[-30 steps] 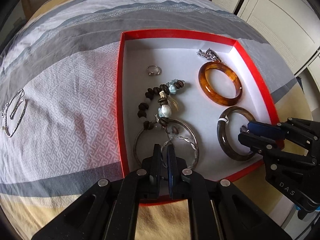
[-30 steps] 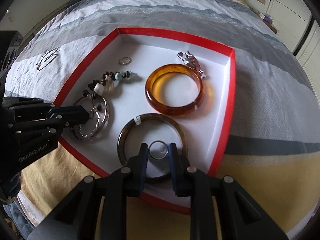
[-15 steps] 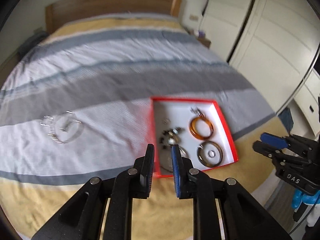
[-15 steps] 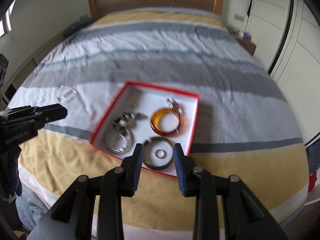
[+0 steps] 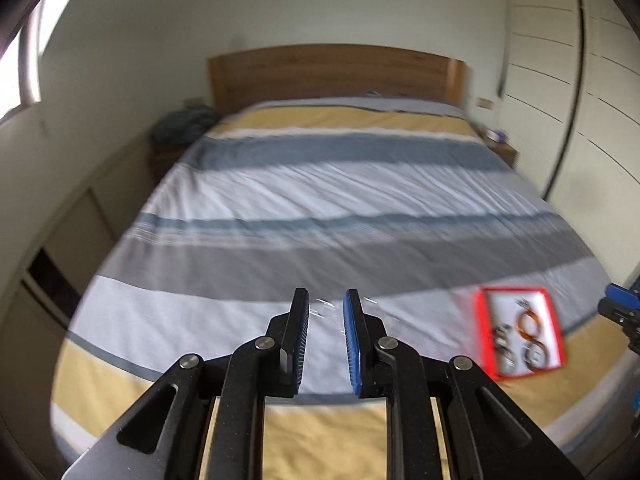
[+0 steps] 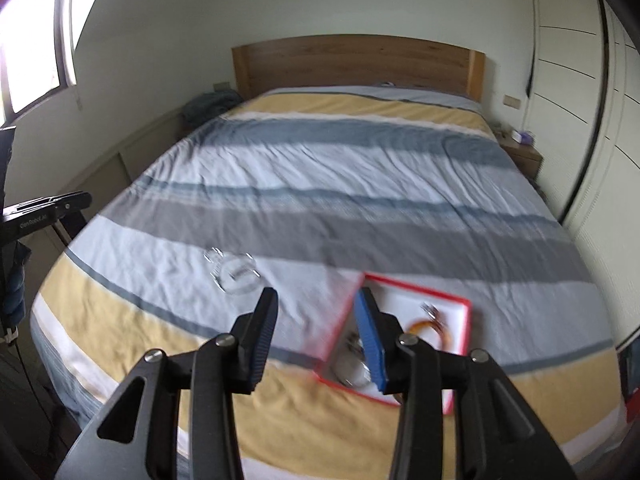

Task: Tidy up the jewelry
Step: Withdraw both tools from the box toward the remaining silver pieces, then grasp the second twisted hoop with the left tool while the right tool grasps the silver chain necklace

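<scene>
A red-rimmed white box (image 5: pixel 550 320) (image 6: pixel 460 300) lies on the near part of the bed and holds an amber bangle (image 5: pixel 530 322) (image 6: pixel 430 330), a dark bangle (image 5: pixel 536 354), silver hoops (image 6: pixel 354 376) and beads. A silver chain necklace (image 6: pixel 236 270) lies loose on the bedspread left of the box; the left wrist view shows it blurred between the fingers (image 5: pixel 324 310). My left gripper (image 5: pixel 326 340) is open and empty, high above the bed. My right gripper (image 6: pixel 316 340) is open wide and empty, also far back from the box.
The striped bedspread (image 6: pixel 340 168) covers a large bed with a wooden headboard (image 6: pixel 356 60). White wardrobe doors (image 6: pixel 580 100) stand at the right, a nightstand (image 6: pixel 520 152) beside them. A window (image 6: pixel 36 40) is at the left. Both views are motion-blurred.
Both grippers have pulled far up and back from the box. The right gripper let go of the ring inside the dark bangle and opened wide. The left gripper opened.
</scene>
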`<state>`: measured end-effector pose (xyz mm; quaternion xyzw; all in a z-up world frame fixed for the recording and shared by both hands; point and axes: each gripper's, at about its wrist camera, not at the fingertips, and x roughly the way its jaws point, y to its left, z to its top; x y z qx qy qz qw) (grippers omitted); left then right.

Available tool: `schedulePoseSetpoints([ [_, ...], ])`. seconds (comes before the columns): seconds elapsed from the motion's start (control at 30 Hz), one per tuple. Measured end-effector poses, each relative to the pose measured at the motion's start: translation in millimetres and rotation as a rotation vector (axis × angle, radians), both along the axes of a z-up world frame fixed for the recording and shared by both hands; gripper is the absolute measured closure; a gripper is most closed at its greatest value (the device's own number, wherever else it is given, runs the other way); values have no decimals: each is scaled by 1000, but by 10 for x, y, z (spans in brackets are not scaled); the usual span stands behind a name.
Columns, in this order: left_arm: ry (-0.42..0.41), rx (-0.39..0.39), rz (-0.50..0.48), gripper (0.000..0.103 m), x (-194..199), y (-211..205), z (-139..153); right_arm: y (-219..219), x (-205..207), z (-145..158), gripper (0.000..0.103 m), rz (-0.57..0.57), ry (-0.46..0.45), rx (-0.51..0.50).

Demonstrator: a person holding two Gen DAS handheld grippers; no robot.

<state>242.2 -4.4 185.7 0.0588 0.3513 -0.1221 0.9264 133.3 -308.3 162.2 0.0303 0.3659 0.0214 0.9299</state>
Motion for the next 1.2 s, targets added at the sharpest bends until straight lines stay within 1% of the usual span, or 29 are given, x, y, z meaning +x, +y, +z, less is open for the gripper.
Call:
schedulePoseSetpoints([
  [0.03,-4,0,14,85,64,97,21,65,86,8,65,9,0,9],
  [0.1,2,0,44,81,241,274,-12,200,315,-53,65,30,11,28],
  [0.17,22,-8,65,80,435,403,-152,345,581,-242,65,53,42,51],
  [0.23,64,-10,75,80,659,468,-427,447,784,-467,65,75,78,72],
  [0.3,100,-16,74,80,834,466,-715,574,1039,-799,65,92,128,81],
  [0.37,158,-22,66,80,1075,398,-1117,688,1292,-1153,65,116,181,88],
  [0.4,176,-23,62,80,1145,362,-1247,723,1388,-1307,65,127,206,91],
  [0.5,242,-42,43,80,1464,206,-1778,824,1680,-1746,65,152,266,91],
  [0.63,302,-66,31,80,1783,24,-2279,891,1974,-2181,65,180,317,90],
  [0.77,340,-77,15,80,1995,-155,-2646,937,2207,-2533,65,204,344,105],
  [0.93,394,-48,26,81,2175,-298,-3064,1031,2385,-2810,65,239,351,96],
  [1.0,384,-36,23,81,2198,-327,-3155,1053,2420,-2862,65,250,336,81],
  [1.07,377,-30,23,82,2220,-354,-3187,1084,2459,-2921,65,255,329,60],
  [1.13,367,-18,18,86,2229,-402,-3217,1098,2458,-2946,67,253,324,43],
  [1.2,357,-9,0,99,2178,-462,-3224,1103,2428,-2938,78,247,315,15],
])
